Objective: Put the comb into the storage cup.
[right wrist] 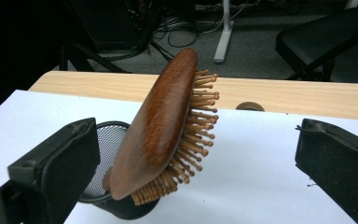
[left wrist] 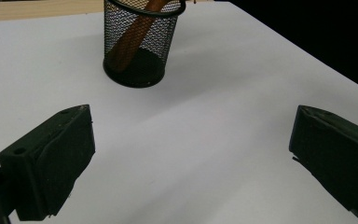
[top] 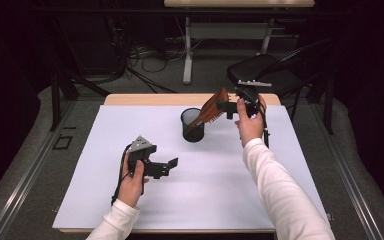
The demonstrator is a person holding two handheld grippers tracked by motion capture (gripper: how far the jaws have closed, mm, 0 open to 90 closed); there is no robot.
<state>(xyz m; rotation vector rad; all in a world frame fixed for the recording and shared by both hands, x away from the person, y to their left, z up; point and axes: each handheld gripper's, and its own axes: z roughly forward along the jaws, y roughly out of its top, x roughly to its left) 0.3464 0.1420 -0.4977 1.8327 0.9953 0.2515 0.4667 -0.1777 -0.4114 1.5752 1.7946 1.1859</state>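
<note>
**Q:** Nearest item first, please.

**A:** Item one: two black jaws of my right gripper [right wrist: 186,172], spread wide, nothing between them touching. Just beyond them leans item two, a reddish-brown oval wooden hairbrush with pale wooden pins [right wrist: 165,126]. Its handle end sits down inside item three, a black wire-mesh cylindrical pen cup [right wrist: 103,154]; its head rises tilted above the rim, pins facing my right jaw.

**Q:** Held, or standing by itself?

**A:** Standing by itself, as far as I can judge. My right jaws are released and flank the head without contact. The brush leans because the cup is shorter than the brush: the rim props the handle, and the head overhangs.

**Q:** And the other entry?

**A:** Item four: my left gripper [top: 165,165], jaws likewise parted and empty, low over the white tabletop [top: 130,200], well apart from the cup. From its own view the mesh cup [left wrist: 139,44] shows the brown handle [left wrist: 133,37] slanting down to the base.

**Q:** Location of the cup on the tabletop?

**A:** Toward the far middle, near the bare wooden edge strip [top: 150,99]. The right hand [top: 250,122] keeps its gripper just beside the brush head.

**Q:** Why is the left parked there?

**A:** My judgement: clear of the work, yet near enough to steady the cup if it tips.
</note>
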